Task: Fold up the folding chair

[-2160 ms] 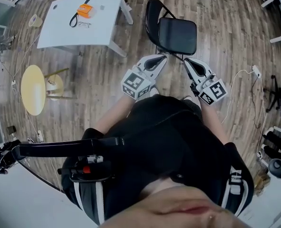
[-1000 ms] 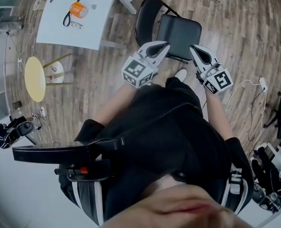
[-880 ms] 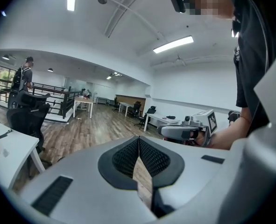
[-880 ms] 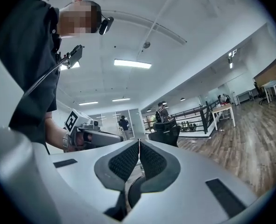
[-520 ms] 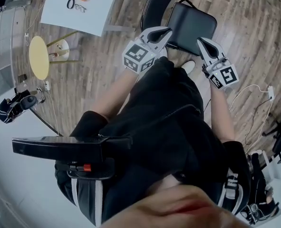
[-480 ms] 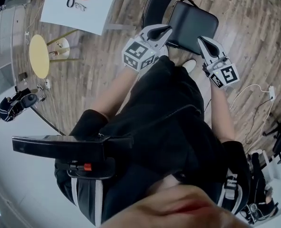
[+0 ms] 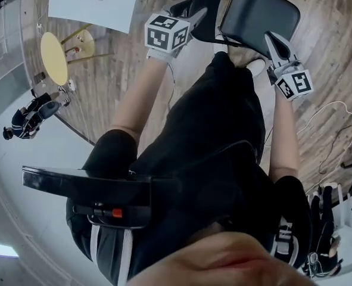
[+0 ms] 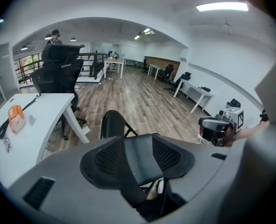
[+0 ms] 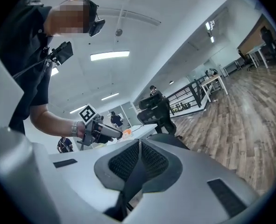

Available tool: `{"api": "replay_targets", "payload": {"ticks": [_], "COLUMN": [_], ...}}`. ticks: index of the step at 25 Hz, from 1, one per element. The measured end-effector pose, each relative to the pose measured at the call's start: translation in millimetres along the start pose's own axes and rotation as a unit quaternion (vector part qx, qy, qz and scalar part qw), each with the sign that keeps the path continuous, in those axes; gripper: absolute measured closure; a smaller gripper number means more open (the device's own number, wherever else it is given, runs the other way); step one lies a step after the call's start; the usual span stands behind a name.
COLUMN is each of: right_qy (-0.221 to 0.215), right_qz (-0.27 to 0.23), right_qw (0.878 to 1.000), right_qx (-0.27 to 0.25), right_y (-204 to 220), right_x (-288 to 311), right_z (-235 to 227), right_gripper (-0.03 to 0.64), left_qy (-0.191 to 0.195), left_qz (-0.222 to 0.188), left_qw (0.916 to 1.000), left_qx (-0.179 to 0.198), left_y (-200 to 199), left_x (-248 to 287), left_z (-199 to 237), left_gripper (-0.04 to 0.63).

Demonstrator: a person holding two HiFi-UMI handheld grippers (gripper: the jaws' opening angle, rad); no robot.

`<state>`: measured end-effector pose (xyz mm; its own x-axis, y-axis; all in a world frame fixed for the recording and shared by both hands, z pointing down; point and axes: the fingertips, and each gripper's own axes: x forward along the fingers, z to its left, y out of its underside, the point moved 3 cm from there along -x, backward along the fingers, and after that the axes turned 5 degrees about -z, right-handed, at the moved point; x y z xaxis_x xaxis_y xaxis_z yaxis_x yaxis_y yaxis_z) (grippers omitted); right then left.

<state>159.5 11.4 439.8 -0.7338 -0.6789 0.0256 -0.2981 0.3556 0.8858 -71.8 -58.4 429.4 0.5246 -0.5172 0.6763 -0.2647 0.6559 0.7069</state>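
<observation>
The black folding chair stands unfolded on the wood floor, its seat (image 7: 259,16) in front of the person and its backrest (image 7: 206,2) beyond. My left gripper (image 7: 190,18) hangs by the seat's left edge, near the backrest. Its jaws are opening, and in the left gripper view the left gripper (image 8: 138,146) shows the seat (image 8: 137,164) through the gap, with the backrest (image 8: 112,125) behind; I cannot tell whether the seat lies between the pads. My right gripper (image 7: 271,39) is shut and empty at the seat's front right edge. Its pads (image 9: 128,162) meet.
A white table (image 7: 98,2) stands to the chair's left, with an orange object (image 8: 16,118) on the table (image 8: 39,120). A round yellow stool (image 7: 53,58) is left of it. A black office chair (image 8: 58,73) stands behind the table. A white cable (image 7: 336,121) lies on the floor at right.
Both grippers have gone down and forward to the chair's seat as the person leans over it. The left jaws have parted; the right jaws stay shut.
</observation>
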Motion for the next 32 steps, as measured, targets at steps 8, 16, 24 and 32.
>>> {"api": "replay_targets", "payload": {"ticks": [8,16,24,32], "right_qy": [0.063,0.146,0.197,0.193], "right_qz": [0.022,0.056,0.095,0.152], "right_qw": [0.996,0.981,0.959,0.924], "right_qx": [0.053,0.111,0.182,0.294], "right_y": [88,182,261,339], "right_x": [-5,-49,-99,-129], "right_z": [-70,-164,-244,-300], "right_gripper": [0.606,0.59,0.463,0.318], "left_qy": [-0.048,-0.038,-0.013,0.004], "left_qz": [0.085,0.127,0.154,0.186], "left_qw": [0.9947,0.9908,0.9872,0.9817], "left_qx": [-0.033,-0.026,-0.039,-0.041], "left_y": [51,64,69,72], "left_x": [50,89,100,102], "left_z": [66,101,104,96], "left_gripper": [0.356,0.351,0.354,0.441]}}
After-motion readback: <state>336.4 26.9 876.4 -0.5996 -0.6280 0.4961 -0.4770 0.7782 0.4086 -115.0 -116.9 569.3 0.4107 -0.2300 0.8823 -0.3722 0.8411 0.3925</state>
